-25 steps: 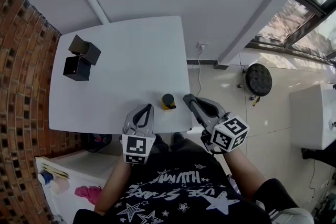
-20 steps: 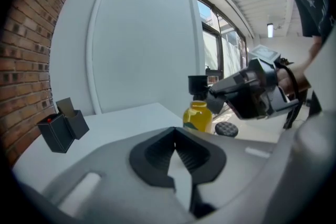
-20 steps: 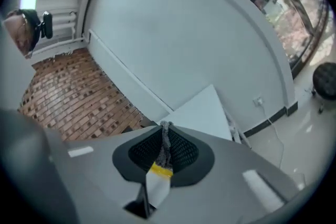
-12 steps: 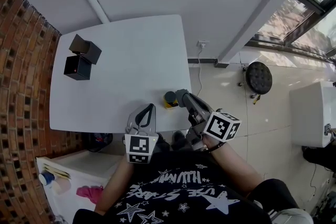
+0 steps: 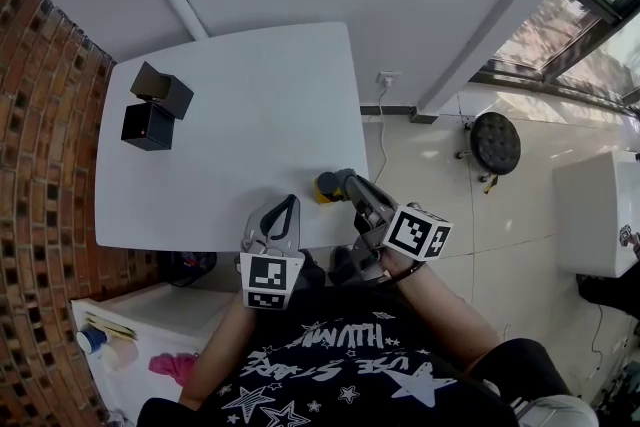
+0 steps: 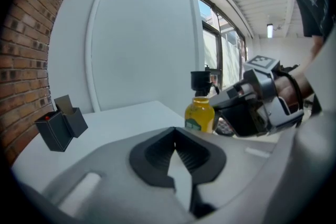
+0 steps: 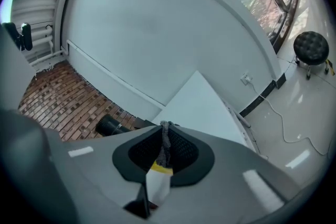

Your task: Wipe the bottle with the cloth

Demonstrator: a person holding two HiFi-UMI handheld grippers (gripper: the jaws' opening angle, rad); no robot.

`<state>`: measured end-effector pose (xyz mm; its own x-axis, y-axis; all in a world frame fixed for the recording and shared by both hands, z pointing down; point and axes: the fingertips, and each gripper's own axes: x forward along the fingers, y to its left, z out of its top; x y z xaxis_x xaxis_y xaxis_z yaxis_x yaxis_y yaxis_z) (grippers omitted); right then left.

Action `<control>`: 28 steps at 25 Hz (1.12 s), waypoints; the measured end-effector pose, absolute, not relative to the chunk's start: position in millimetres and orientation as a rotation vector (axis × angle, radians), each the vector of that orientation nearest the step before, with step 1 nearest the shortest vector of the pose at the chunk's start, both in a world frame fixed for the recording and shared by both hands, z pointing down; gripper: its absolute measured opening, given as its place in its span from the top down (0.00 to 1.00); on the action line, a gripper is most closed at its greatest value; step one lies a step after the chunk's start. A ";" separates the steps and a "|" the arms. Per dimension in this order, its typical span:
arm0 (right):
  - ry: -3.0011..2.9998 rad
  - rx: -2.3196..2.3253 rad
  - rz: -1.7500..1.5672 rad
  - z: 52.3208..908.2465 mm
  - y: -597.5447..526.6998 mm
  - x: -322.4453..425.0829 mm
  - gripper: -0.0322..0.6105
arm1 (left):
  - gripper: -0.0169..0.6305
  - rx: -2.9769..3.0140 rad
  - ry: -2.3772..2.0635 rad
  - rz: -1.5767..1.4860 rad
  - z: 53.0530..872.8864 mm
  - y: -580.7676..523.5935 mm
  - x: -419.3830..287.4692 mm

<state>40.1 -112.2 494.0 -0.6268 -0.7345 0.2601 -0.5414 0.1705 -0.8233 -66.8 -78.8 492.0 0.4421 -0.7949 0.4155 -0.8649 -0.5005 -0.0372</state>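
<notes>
Currently bottle standing at near edge of table, lower centre of head view. Closed right tongs pinching limp grey cloth, sitting just beside bottle. Jaws of left tongs resting together, gripping nothing. Bottle looking light, smooth, tippy; steadying at black cap probably helping.
</notes>
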 end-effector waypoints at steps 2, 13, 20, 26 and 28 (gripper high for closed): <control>2.246 -1.238 -1.462 501.5 -114.7 38.2 0.89 | 0.97 2.511 -1.453 0.578 492.7 -78.5 -66.0; 2.268 -1.272 -1.550 546.2 -120.6 36.3 0.89 | 0.97 2.481 -1.404 0.596 503.5 -69.6 -54.7; 2.308 -1.297 -1.570 563.9 -122.0 32.8 0.89 | 0.82 2.432 -1.378 0.526 507.0 -60.3 -40.3; 2.330 -1.294 -1.589 575.2 -121.8 32.3 0.89 | 0.54 2.402 -1.290 0.564 520.2 -52.4 -15.2; 2.342 -1.288 -1.583 574.0 -121.2 34.4 0.89 | 0.46 2.385 -1.315 0.566 520.1 -55.2 -6.7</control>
